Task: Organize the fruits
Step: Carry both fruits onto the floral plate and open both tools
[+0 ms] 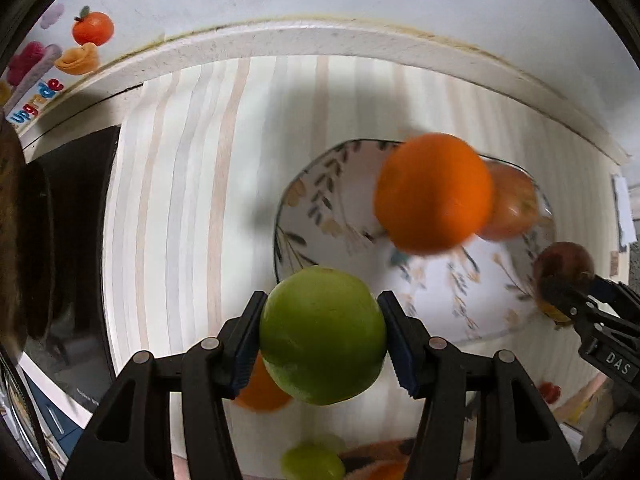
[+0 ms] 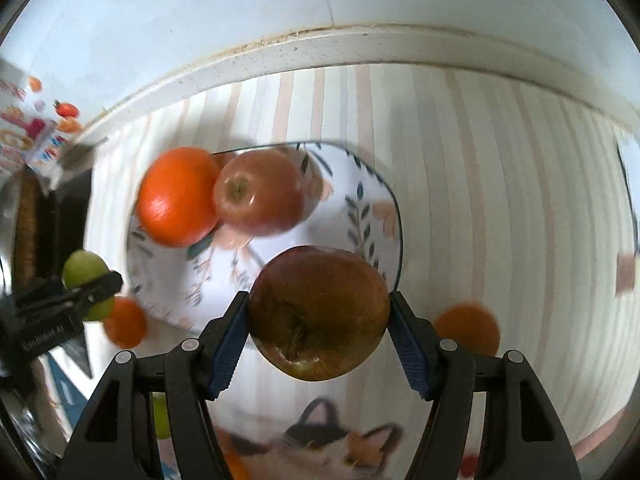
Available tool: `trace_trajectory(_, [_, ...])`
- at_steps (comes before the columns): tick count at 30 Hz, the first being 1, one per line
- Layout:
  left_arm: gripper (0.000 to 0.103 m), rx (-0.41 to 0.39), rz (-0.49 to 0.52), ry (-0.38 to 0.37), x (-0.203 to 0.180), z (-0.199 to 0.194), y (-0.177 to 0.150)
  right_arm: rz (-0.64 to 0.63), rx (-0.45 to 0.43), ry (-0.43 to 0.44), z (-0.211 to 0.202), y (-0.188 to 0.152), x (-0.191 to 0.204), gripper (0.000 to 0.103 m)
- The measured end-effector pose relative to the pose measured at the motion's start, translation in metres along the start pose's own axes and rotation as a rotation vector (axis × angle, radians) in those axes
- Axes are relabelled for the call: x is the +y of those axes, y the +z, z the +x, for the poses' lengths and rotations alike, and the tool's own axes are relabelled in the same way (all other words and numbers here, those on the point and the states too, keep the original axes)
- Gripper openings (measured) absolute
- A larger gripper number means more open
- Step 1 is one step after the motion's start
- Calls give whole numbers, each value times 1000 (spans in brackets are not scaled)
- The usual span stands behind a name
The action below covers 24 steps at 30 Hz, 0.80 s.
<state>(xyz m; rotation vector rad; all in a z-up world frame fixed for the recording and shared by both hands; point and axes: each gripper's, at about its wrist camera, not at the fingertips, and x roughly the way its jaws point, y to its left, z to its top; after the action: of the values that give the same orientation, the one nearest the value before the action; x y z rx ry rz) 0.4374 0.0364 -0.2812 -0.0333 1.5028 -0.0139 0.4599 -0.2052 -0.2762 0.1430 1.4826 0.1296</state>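
Your striped counter cloth point(image 1: 168, 200) carries a floral ceramic plate point(image 1: 320, 200) near its back edge, holding a glossy orange point(image 1: 434, 192) and red apple point(image 2: 260, 192). Your left gripper point(image 1: 322, 336) clamps a smooth green apple point(image 1: 322, 336); your right gripper point(image 2: 320, 312) pinches a dark, round apple point(image 2: 320, 312), stem toward you

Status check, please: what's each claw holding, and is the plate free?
Left claw grips green apple. Right claw grips dark red apple. Plate holds orange, red apple.
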Motion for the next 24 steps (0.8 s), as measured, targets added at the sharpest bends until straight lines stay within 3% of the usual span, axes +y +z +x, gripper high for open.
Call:
trace_trajectory(10, [54, 52, 12, 13, -7, 27, 19, -80, 58, -84, 42, 24, 13, 70])
trace_trajectory(19, [55, 62, 3, 42, -15, 37, 24, -31, 65, -54, 46, 32, 2, 72])
trace_trajectory(24, [85, 22, -35, 33, -6, 16, 33, 19, 69, -14, 39, 35, -6, 93])
